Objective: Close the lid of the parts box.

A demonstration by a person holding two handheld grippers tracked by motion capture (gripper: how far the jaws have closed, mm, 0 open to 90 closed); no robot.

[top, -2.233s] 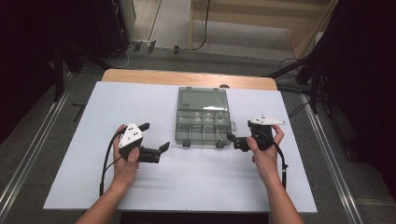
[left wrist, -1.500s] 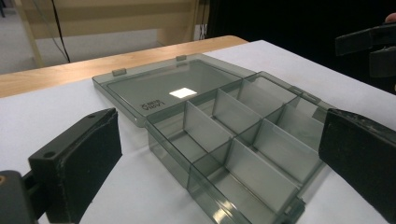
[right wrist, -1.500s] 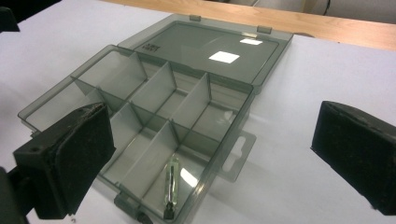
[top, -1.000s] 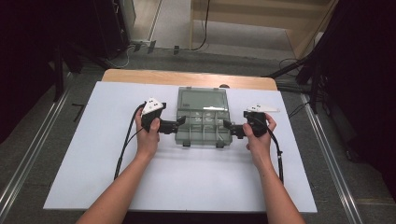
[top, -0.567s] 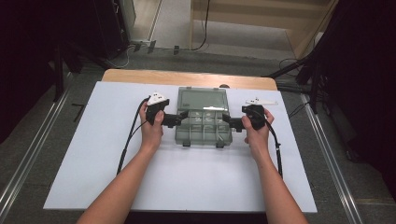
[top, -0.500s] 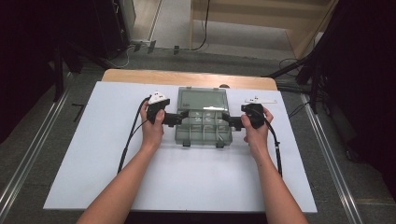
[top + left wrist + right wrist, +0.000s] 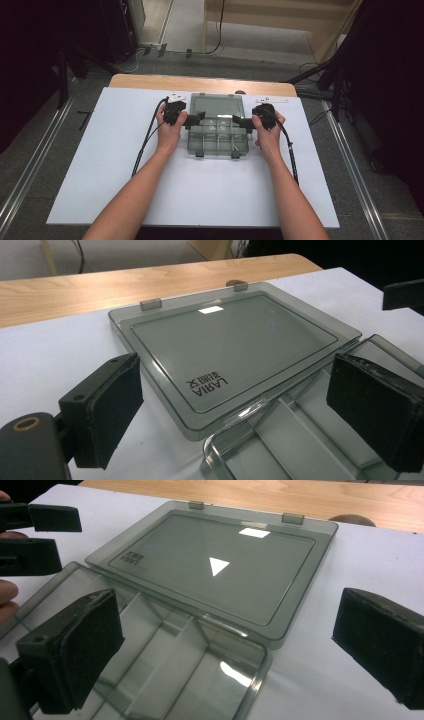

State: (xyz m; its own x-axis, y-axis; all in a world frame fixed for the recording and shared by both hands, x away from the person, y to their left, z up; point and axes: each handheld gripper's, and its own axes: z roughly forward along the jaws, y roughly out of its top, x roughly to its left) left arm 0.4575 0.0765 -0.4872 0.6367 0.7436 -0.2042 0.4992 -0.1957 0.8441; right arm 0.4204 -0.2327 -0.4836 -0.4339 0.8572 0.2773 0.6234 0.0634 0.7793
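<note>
A smoky clear organizer box lies open on the white table. Its lid point(image 7: 215, 106) point(image 7: 235, 340) point(image 7: 220, 565) lies flat on the far side, and its divided base point(image 7: 218, 139) point(image 7: 300, 440) point(image 7: 165, 675) is nearer me. My left gripper point(image 7: 196, 120) point(image 7: 240, 410) stands at the box's left side by the hinge line. Its jaws have just been closing a little; the lid's near corner and the hinge edge lie between the pads, untouched. My right gripper point(image 7: 238, 121) point(image 7: 230, 650) stands open at the right side, straddling the base's far corner.
The table point(image 7: 100, 165) is broad and white, with a wooden strip point(image 7: 200, 82) along its far edge. Two latches point(image 7: 200, 154) stick out from the base's near edge. A black cable point(image 7: 145, 145) trails from each gripper back along the forearm.
Both hands have come in from the table's sides to the box, then slid away from me along its sides to the hinge line. The box has not moved.
</note>
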